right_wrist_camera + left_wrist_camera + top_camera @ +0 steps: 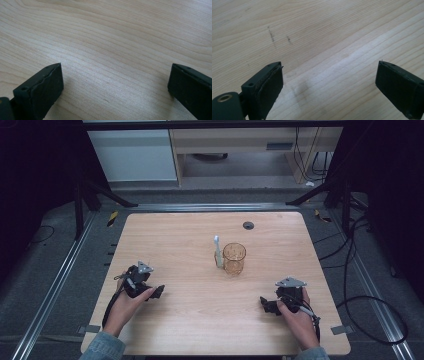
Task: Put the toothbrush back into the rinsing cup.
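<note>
An amber see-through cup (234,258) stands upright near the middle of the wooden table (190,315). A pale toothbrush (217,251) stands against the cup's left side, head up. My left gripper (156,292) rests low at the table's front left, held in a hand, well left of the cup. Its jaws stand wide apart over bare wood (329,75). My right gripper (265,305) sits at the front right, also hand-held, with its jaws wide apart and only wood grain between them (115,77).
A dark round grommet (248,225) is set into the table near its far edge. Black cables (370,305) trail on the floor to the right of the table. Faint dark scuffs (272,36) mark the wood ahead of the left gripper.
</note>
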The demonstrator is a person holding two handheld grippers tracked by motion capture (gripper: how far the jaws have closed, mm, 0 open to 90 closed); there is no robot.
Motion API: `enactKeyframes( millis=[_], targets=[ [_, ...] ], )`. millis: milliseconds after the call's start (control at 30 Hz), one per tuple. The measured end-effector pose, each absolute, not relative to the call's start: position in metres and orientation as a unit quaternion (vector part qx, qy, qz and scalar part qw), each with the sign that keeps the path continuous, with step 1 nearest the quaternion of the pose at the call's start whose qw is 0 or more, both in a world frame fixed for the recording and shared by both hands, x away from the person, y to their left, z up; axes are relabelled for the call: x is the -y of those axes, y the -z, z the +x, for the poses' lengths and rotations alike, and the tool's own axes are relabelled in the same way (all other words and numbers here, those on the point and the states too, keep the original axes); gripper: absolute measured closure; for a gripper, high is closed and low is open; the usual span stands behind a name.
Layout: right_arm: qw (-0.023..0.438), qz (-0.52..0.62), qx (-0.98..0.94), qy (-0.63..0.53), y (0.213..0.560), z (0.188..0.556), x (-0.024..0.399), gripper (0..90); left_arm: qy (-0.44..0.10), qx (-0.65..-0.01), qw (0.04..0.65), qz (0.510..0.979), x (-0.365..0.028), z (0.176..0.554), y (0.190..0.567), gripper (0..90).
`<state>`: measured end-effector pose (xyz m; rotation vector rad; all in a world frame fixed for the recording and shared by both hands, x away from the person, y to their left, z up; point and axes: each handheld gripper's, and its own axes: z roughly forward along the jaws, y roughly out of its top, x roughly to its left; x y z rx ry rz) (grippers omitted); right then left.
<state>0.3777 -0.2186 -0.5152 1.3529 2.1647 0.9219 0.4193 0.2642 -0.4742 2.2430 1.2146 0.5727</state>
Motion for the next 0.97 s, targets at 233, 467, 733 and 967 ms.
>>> enactKeyframes(
  millis=[233,467,733,967],
  targets=[
    [0.211,0.487,-0.779,-0.333,0.515,0.378,0.218,0.4,-0.214,-0.479,0.26,0.81,-0.283,0.433,0.486,6.1],
    [0.21,0.487,-0.78,-0.333,0.515,0.377,0.218,0.4,-0.22,-0.494,0.276,0.794,-0.292,0.442,0.5,1.6],
    [0.21,0.487,-0.78,-0.333,0.515,0.378,0.218,0.4,-0.219,-0.502,0.316,0.775,-0.297,0.448,0.509,0.0],
    [0.21,0.487,-0.78,-0.333,0.515,0.377,0.218,0.4,-0.22,-0.504,0.316,0.773,-0.297,0.448,0.509,0.0]
  ],
)
